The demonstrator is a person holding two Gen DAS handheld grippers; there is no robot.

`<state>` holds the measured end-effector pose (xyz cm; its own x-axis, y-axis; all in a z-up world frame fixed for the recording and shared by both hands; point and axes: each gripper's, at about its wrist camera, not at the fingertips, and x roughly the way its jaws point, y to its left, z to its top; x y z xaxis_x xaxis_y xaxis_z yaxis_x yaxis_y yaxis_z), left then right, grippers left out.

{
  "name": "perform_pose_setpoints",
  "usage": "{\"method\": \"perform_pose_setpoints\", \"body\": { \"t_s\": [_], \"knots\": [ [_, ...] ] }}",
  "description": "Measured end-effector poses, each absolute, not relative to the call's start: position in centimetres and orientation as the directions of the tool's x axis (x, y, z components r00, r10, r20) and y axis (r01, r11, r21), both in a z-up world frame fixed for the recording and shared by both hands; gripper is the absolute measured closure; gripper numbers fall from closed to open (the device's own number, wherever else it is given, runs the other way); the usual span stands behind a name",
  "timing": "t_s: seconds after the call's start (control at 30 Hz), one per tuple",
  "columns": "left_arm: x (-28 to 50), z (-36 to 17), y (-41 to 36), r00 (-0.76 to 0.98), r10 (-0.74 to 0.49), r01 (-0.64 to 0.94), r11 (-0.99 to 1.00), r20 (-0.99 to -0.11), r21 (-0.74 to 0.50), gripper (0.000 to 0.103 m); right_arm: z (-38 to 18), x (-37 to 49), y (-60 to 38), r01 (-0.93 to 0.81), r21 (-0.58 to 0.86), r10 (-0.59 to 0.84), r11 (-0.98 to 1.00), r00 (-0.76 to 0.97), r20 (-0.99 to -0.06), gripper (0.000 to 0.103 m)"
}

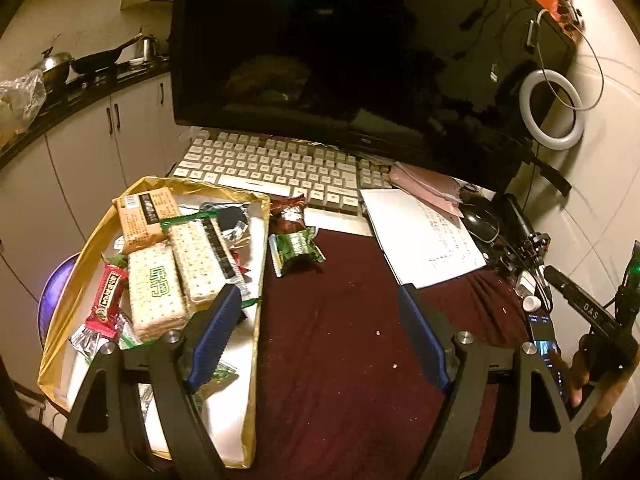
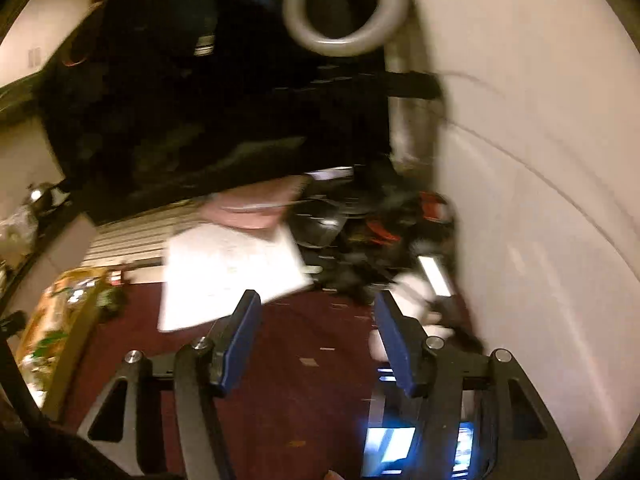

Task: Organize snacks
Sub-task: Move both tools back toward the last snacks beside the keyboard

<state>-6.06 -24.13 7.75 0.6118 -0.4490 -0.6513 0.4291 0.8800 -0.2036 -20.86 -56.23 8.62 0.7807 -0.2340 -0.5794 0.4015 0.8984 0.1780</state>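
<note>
item: shallow gold-rimmed cardboard tray with white floor (image 1: 256, 320), at the left edge of the dark red cloth-covered desk (image 1: 340, 340), overhanging toward the near left corner.

contents, already gathered: orange rectangular biscuit pack (image 1: 146, 216) at the far end; two pale cracker packs with green lettering (image 1: 176, 280) side by side mid-tray; red foil-ended snack bar (image 1: 106, 304) along the left rim; assorted smaller green and silver wrappers beneath, too jumbled to count.

outstanding: green crinkled snack packet (image 1: 298, 248) and dark red small wrapped snack (image 1: 288, 210), both on the desk just beside the tray's right rim, near the white keyboard (image 1: 272, 168). judged: task mostly done, these two left to bring in; tidying inside the tray may also remain.

tools: left gripper (image 1: 320, 300), blue-padded, jaws spread wide and holding nothing, hovering over the tray's right rim and bare cloth, short of the loose packets. right gripper (image 2: 316, 300), likewise parted and carrying nothing, over the desk's right side near a white sheet of paper (image 2: 224, 264); this view is motion-blurred.

other: black monitor (image 1: 340, 48) along the far edge; white ring light (image 1: 552, 108) at the far right corner.
</note>
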Motion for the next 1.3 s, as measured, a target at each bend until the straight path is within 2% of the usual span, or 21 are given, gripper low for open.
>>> {"method": "perform_pose_setpoints", "body": {
  "t_s": [0.27, 0.37, 0.47, 0.6, 0.77, 0.83, 0.9, 1.0, 1.07, 1.13, 1.2, 1.3],
  "knots": [
    [-5.5, 7.5, -22.2, 0.621, -0.457, 0.398, 0.884, -0.637, -0.246, 0.023, 7.2, -12.4, -48.2, 0.072, 0.380, 0.178, 0.922, 0.793, -0.582, 0.043],
    [-5.3, 7.6, -21.2, 0.629, -0.462, 0.388, 0.883, -0.625, -0.263, 0.023, 5.3, -7.8, -45.7, 0.008, 0.403, 0.266, 0.915, 0.740, -0.618, 0.043],
    [-4.9, 7.5, -20.3, 0.630, -0.454, 0.372, 0.888, -0.630, -0.269, 0.023, 2.3, -2.5, -45.0, -0.016, 0.485, 0.378, 0.875, 0.649, -0.660, 0.043],
    [-4.8, 7.6, -19.2, 0.638, -0.447, 0.353, 0.893, -0.627, -0.278, 0.023, -0.1, 2.0, -44.8, 0.006, 0.522, 0.424, 0.853, 0.573, -0.701, 0.043],
    [-4.4, 7.1, -18.3, 0.633, -0.447, 0.336, 0.894, -0.632, -0.296, 0.023, -1.1, 2.4, -44.4, 0.021, 0.551, 0.456, 0.834, 0.535, -0.711, 0.043],
    [-4.2, 7.0, -18.3, 0.627, -0.448, 0.339, 0.894, -0.638, -0.295, 0.023, 0.0, 1.3, -44.4, 0.027, 0.516, 0.419, 0.856, 0.547, -0.724, 0.043],
    [-4.2, 7.1, -18.0, 0.630, -0.451, 0.339, 0.892, -0.632, -0.299, 0.023, 3.1, -1.2, -45.0, 0.013, 0.412, 0.314, 0.911, 0.625, -0.715, 0.043],
    [-4.1, 7.0, -17.8, 0.631, -0.453, 0.336, 0.891, -0.630, -0.305, 0.023, 7.3, -7.0, -47.3, 0.082, 0.235, 0.104, 0.969, 0.724, -0.681, 0.044],
    [-4.0, 6.7, -17.8, 0.627, -0.456, 0.331, 0.890, -0.632, -0.314, 0.023, 8.9, -11.6, -50.7, 0.199, 0.135, -0.061, 0.971, 0.747, -0.662, 0.043],
    [-4.0, 6.4, -18.1, 0.618, -0.464, 0.333, 0.886, -0.634, -0.323, 0.023, 9.0, -15.1, -54.1, 0.331, 0.050, -0.217, 0.942, 0.720, -0.659, 0.043],
    [-4.3, 6.2, -18.5, 0.614, -0.469, 0.338, 0.883, -0.635, -0.325, 0.023, 7.9, -17.5, -57.5, 0.430, -0.001, -0.313, 0.903, 0.656, -0.687, 0.043],
    [-4.5, 6.1, -18.8, 0.609, -0.476, 0.348, 0.879, -0.635, -0.326, 0.023, 5.8, -19.4, -60.5, 0.502, -0.029, -0.364, 0.864, 0.584, -0.725, 0.043]
  ]
}}
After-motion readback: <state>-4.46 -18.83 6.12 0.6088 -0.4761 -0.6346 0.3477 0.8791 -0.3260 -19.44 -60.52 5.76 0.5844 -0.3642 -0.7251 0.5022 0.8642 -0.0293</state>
